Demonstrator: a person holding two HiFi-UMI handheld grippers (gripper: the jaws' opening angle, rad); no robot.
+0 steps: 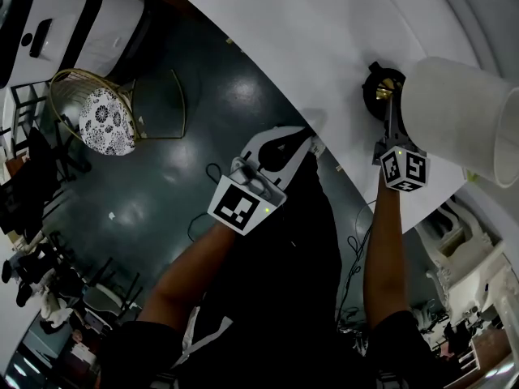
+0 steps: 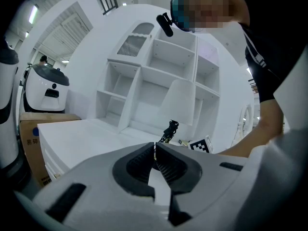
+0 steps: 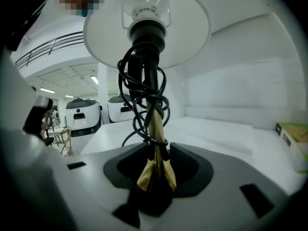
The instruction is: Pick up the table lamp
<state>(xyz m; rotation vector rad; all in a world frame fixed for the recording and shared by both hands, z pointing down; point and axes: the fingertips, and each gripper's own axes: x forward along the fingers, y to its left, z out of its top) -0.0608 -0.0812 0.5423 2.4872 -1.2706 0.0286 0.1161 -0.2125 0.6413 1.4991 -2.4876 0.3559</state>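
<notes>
Our lamp (image 3: 146, 57) is upright over the table (image 1: 308, 39), near its edge. We have the right gripper (image 3: 156, 170) clenched low on the gold stem (image 3: 156, 129), below the wound cord (image 3: 137, 95), likely for balance. Our left gripper (image 2: 155, 159) is closed, empty, held aside.
</notes>
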